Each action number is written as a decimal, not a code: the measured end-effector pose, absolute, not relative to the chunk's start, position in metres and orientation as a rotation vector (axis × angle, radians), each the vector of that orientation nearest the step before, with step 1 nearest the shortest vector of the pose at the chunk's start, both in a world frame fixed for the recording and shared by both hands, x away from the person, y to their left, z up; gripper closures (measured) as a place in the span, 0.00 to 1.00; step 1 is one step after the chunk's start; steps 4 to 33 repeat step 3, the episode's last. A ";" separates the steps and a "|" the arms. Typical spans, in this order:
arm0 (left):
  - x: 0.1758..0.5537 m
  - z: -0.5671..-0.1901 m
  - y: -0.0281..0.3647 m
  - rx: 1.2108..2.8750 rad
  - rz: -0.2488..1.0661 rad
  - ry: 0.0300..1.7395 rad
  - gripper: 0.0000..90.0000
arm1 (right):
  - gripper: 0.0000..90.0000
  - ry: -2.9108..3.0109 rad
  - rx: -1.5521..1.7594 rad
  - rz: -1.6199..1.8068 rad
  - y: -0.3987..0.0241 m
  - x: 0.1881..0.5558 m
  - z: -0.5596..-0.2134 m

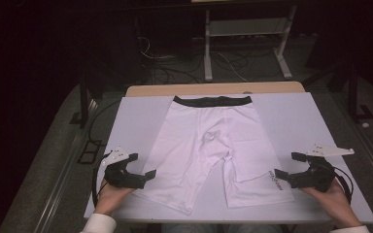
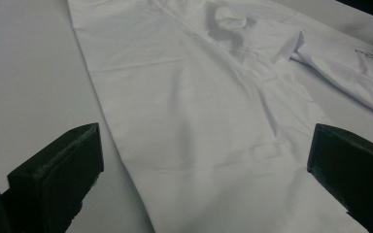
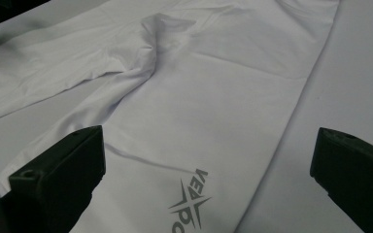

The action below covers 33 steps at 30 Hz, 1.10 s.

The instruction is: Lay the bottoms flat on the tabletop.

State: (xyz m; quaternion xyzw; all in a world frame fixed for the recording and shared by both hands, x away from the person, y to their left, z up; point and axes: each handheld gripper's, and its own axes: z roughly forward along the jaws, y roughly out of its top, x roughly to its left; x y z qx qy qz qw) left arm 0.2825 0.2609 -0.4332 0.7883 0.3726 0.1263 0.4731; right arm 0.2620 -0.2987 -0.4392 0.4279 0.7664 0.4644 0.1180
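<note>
A pair of white shorts (image 1: 213, 145) with a black waistband (image 1: 211, 101) lies flat on the white table cover (image 1: 136, 121), waistband at the far side, legs toward me. The right leg carries a grey logo (image 3: 190, 204) near its hem. My left gripper (image 1: 142, 166) hovers open at the outer edge of the left leg (image 2: 209, 160), jaws wide with nothing between them. My right gripper (image 1: 287, 165) is open beside the right leg's outer edge (image 3: 233, 126), also holding nothing.
The wooden table edge (image 1: 213, 89) shows beyond the cover. Behind it, cables (image 1: 175, 68) lie on the floor around a white frame stand (image 1: 245, 43). Bare cover lies left and right of the shorts.
</note>
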 end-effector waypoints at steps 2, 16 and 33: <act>0.282 -0.433 0.260 1.930 0.308 0.910 0.00 | 0.00 2.245 1.249 1.352 -0.300 0.263 -0.440; 0.282 -0.433 0.260 1.931 0.308 0.910 0.00 | 0.00 2.247 1.250 1.353 -0.300 0.263 -0.440; 0.282 -0.433 0.260 1.931 0.308 0.910 0.00 | 0.00 2.247 1.250 1.353 -0.300 0.263 -0.440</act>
